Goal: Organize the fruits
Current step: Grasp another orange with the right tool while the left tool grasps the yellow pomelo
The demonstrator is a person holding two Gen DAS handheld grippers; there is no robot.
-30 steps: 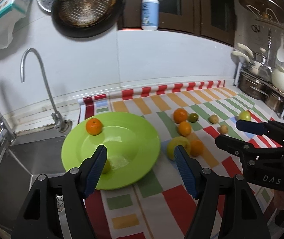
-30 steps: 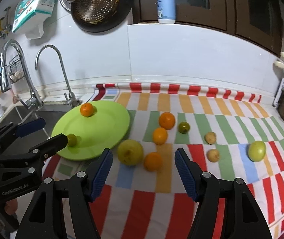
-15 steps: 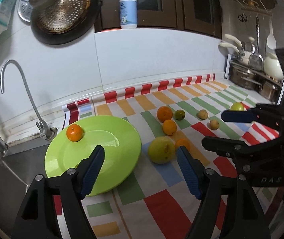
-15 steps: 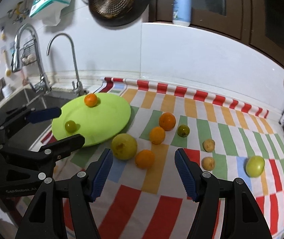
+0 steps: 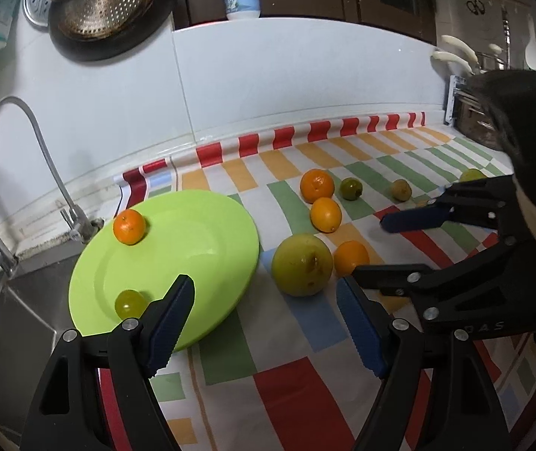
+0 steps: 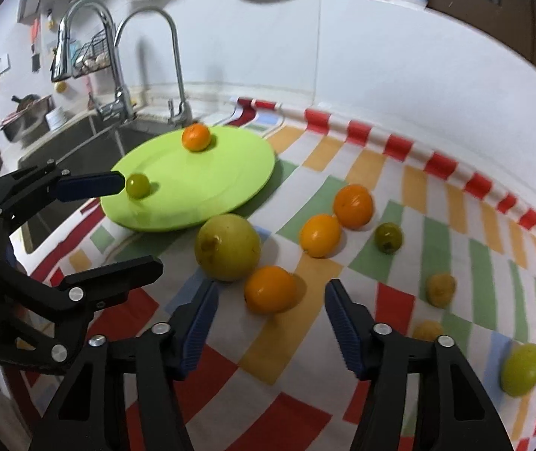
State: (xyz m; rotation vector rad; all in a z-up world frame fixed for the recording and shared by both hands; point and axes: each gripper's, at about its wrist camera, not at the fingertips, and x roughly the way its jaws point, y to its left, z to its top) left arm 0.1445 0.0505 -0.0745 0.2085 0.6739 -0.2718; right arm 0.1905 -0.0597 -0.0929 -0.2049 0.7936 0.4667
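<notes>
A green plate [image 5: 192, 233] [image 6: 230, 173] lies on the striped cloth beside the sink. On it are a small orange [image 5: 129, 226] [image 6: 195, 137] and a small green fruit [image 5: 129, 303] [image 6: 137, 185]. A large yellow-green fruit [image 5: 301, 265] [image 6: 227, 247] lies just right of the plate, with an orange [image 5: 351, 258] [image 6: 270, 288] touching it. Two more oranges [image 6: 353, 205] [image 6: 320, 235] and small green and tan fruits [image 6: 388, 237] [image 6: 440, 288] lie farther back. My left gripper [image 5: 266, 321] is open and empty, in front of the plate and big fruit. My right gripper [image 6: 269, 323] is open and empty, just short of the near orange.
A sink [image 6: 80, 139] with two taps [image 6: 170, 64] lies left of the cloth. A pale green fruit [image 6: 522, 368] sits at the far right. A metal rack with pots [image 5: 470, 112] stands at the right end of the counter. A pan and strainer [image 5: 110, 3] hang on the wall.
Both grippers have moved forward and lower toward the fruits. The right gripper has come close to the near orange. Both stay open and empty.
</notes>
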